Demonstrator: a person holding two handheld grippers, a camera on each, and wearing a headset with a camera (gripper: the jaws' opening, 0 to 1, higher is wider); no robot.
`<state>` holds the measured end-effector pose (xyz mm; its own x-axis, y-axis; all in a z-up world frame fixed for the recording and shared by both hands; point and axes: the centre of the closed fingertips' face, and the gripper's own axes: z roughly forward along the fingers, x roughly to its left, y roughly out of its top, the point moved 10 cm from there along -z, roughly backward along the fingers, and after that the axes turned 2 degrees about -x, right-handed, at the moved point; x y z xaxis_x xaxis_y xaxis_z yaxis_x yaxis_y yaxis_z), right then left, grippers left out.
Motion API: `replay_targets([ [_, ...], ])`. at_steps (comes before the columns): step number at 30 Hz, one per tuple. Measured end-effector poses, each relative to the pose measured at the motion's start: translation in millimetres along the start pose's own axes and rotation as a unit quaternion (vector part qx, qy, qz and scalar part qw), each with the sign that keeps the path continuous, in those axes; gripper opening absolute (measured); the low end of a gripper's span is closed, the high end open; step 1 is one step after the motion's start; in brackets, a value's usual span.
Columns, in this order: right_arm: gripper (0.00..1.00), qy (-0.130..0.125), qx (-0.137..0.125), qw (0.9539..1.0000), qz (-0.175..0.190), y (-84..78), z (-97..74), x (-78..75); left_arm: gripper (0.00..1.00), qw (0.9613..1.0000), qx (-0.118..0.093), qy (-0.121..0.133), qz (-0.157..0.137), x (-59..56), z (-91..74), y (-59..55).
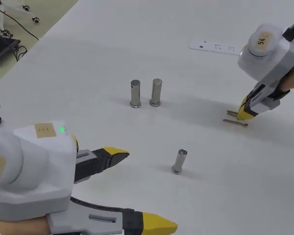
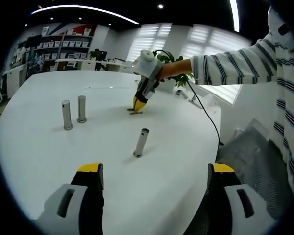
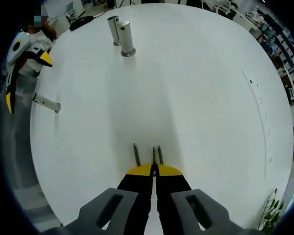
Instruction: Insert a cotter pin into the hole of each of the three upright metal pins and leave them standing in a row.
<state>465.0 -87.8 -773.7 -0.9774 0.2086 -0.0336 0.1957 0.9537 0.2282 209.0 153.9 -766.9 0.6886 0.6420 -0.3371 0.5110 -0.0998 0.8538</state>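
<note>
Right claw is clenched on a cotter pin at the tabletop's right, with loose cotter pins just beside it. Left claw hangs released, near. Two metal pins stand far, and a third metal pin is nearer.

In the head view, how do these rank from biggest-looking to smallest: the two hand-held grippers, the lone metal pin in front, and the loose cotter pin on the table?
1. left hand-held gripper, enlarged by nearness; the two may really match
2. right hand-held gripper
3. metal pin
4. cotter pin, about as long but far thinner
</note>
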Motion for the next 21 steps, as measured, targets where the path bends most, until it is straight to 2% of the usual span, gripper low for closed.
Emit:
replay_targets([
  [5,0.02,-0.011,-0.012,0.9999,0.005,-3.2,-0.5,2.6,0.87,0.9999,-0.004,-0.009,0.005,-4.9,0.5,0.4],
  [6,0.02,-0.009,-0.013,0.9999,0.003,-3.7,-0.8,2.8,0.87,0.9999,-0.005,-0.009,0.007,-5.7,0.1,0.5],
  [7,0.02,-0.007,-0.018,0.9997,0.017,-4.1,-0.7,3.5,0.87,0.9999,-0.005,-0.009,0.007,-6.0,-0.1,0.7],
  [10,0.02,-0.001,-0.018,0.9998,0.012,-5.6,-0.9,7.9,0.87,0.9999,-0.011,-0.007,0.005,-6.4,-2.5,1.4],
  [12,0.01,-0.016,0.006,0.9996,-0.022,-7.2,-4.2,10.1,0.87,0.9999,-0.014,-0.01,0.0,-6.6,-4.0,1.0],
  [13,0.01,-0.025,0.005,0.999,-0.036,-6.1,-6.6,13.0,0.86,0.9998,-0.015,-0.01,0.0,-6.6,-4.4,0.7],
  [17,0.01,-0.039,-0.023,0.998,-0.045,0.7,-16.7,25.7,0.85,0.9999,-0.013,-0.005,0.008,-5.7,-6.4,-1.1],
  [21,0.01,-0.058,-0.027,0.9946,-0.082,6.9,-28.6,38.9,0.81,0.9997,-0.023,-0.004,0.003,-6.5,-9.7,-0.6],
])
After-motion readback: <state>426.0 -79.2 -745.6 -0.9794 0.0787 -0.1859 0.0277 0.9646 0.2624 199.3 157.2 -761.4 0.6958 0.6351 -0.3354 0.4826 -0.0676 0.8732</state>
